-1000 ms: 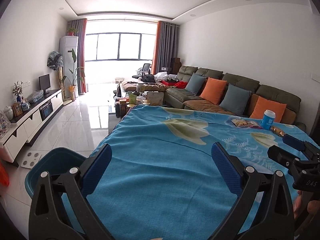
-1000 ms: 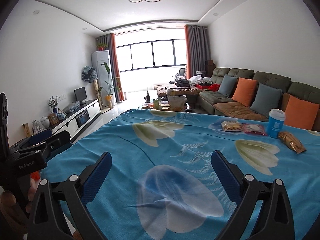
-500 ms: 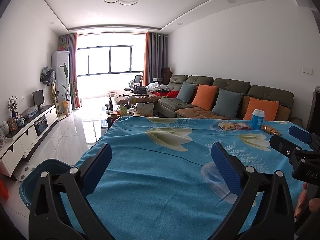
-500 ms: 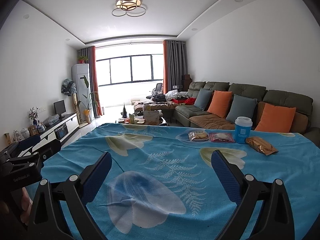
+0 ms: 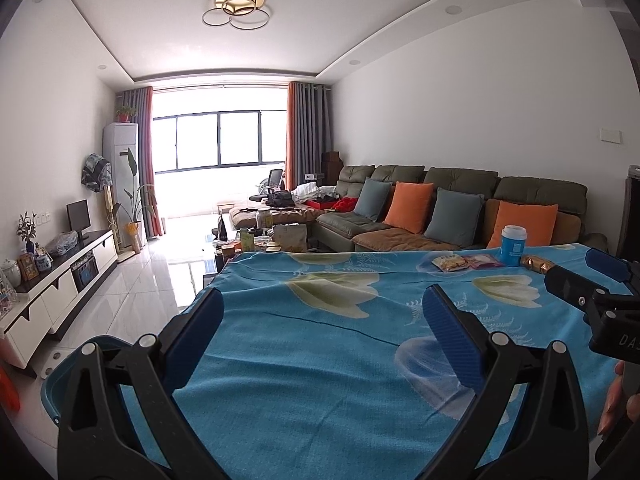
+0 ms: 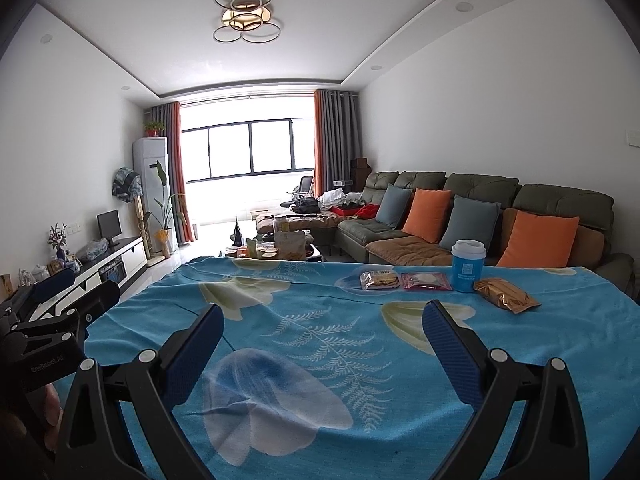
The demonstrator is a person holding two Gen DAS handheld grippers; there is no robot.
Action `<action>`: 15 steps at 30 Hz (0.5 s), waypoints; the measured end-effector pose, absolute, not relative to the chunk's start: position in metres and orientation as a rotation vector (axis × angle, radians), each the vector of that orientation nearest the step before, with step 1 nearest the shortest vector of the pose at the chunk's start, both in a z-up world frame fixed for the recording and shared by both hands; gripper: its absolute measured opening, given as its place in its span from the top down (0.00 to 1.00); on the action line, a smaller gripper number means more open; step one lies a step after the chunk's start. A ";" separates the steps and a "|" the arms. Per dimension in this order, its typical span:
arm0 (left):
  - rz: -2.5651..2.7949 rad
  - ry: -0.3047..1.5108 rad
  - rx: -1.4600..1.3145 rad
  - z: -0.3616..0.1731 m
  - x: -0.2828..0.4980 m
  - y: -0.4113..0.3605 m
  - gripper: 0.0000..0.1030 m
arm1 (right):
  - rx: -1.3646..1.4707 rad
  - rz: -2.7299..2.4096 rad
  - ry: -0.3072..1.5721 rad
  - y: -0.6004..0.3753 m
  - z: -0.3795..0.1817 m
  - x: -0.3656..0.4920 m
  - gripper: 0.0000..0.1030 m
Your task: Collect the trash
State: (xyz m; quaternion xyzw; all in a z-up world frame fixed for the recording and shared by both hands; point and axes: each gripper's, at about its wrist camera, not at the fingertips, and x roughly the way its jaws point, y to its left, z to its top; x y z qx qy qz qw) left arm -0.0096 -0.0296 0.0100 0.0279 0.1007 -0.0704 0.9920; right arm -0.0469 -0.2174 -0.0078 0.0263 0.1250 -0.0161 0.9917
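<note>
On the far right of the blue flowered tablecloth [image 6: 320, 320] lie a yellow snack packet [image 6: 379, 280], a pink packet [image 6: 426, 281], a blue paper cup with a white lid [image 6: 467, 266] and a golden-brown wrapper [image 6: 505, 300]. The left wrist view shows the same packet [image 5: 450, 263], pink packet [image 5: 483, 261], cup [image 5: 513, 245] and wrapper [image 5: 538, 264]. My right gripper [image 6: 322, 350] is open over the cloth, well short of the trash. My left gripper [image 5: 322, 344] is open too, nothing between its fingers. A teal bin [image 5: 76, 364] stands at the table's left side.
A green sofa [image 6: 480, 208] with orange and grey cushions runs behind the table. A cluttered coffee table [image 6: 280, 248] stands beyond the far edge. A white TV cabinet [image 5: 52, 292] lines the left wall, with shiny floor [image 5: 140, 280] between. The other gripper shows at each view's edge.
Both cameras have tilted upward and pulled back a little, so more ceiling and the table's far edge show. Both grippers stay open and the trash has not moved.
</note>
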 end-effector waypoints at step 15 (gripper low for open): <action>-0.132 0.180 0.076 0.011 -0.013 -0.036 0.05 | 0.054 -0.049 0.243 -0.222 -0.006 -0.051 0.07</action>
